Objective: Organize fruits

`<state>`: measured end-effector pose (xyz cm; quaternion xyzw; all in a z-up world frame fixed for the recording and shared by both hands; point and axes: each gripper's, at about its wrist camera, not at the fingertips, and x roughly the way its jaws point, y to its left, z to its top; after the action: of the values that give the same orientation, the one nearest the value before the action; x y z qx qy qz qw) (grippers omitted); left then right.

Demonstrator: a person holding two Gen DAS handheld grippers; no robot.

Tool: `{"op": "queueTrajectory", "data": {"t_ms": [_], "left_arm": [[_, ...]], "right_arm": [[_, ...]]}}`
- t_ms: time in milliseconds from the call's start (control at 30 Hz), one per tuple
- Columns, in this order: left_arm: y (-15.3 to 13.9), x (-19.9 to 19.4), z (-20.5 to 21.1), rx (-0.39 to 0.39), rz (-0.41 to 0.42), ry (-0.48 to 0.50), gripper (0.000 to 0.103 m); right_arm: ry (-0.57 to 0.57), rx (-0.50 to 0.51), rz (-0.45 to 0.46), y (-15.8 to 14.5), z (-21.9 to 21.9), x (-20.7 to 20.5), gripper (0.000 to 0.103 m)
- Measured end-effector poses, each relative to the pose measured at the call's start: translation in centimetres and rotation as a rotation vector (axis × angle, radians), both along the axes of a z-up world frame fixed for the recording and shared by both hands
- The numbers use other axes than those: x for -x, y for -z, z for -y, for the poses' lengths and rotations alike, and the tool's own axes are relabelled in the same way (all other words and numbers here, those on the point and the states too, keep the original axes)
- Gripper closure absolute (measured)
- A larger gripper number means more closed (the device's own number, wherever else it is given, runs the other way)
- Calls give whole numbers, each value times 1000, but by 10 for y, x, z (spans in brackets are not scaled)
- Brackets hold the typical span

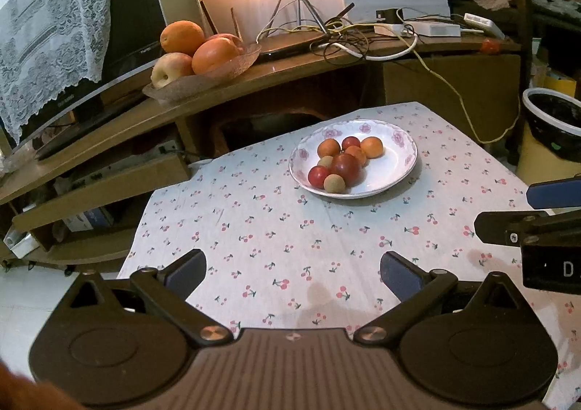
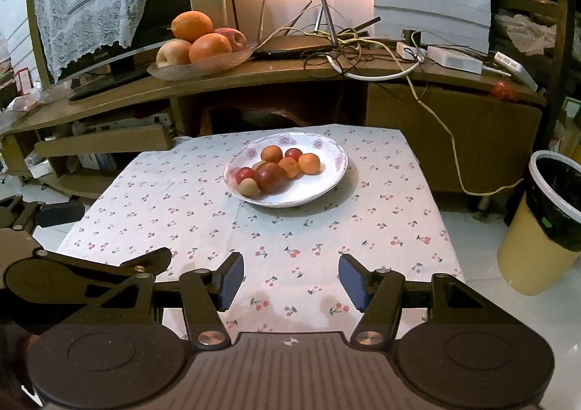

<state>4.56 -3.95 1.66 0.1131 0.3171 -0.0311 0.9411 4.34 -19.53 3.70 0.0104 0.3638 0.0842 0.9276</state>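
Left wrist view. My left tongs (image 1: 293, 273) are spread wide, nothing between the blue pads, hovering over the cherry-print tablecloth (image 1: 254, 228). Ahead and slightly right of them sits a round white plate (image 1: 392, 170) with pink flowers on its rim. In it lie small fruits in a tight cluster: three orange ones, two small glossy red ones, one larger dark-red one (image 1: 345, 167), and two pale tan ones with a dull skin. Further ahead to the left, on the curved wooden shelf (image 1: 290, 65), I see a shallow textured glass dish (image 1: 189, 85) holding two oranges and two pale apples, piled up. Part of my right tongs (image 1: 537, 214) enters at the right edge. A yellow bin (image 1: 541, 155) with a black liner stands far right.

Right wrist view. My right tongs (image 2: 291, 281) are also parted, empty, above the near edge of the cloth. The plate (image 2: 319, 188) lies straight ahead, well apart from the fingertips, with the same fruit heap left of its centre. The glass dish (image 2: 203, 65) is beyond, up left. Cloth looks matte and creased; plate is glazed.
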Motion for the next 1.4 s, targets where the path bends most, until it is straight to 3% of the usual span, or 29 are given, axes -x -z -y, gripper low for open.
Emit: {"op": "queueTrajectory", "data": {"t_ms": [1400], "left_arm": [[7,56,-8,-21,9,-8,0]], "right_arm": [[-33,2,-20,4,-17,49,43]]}}
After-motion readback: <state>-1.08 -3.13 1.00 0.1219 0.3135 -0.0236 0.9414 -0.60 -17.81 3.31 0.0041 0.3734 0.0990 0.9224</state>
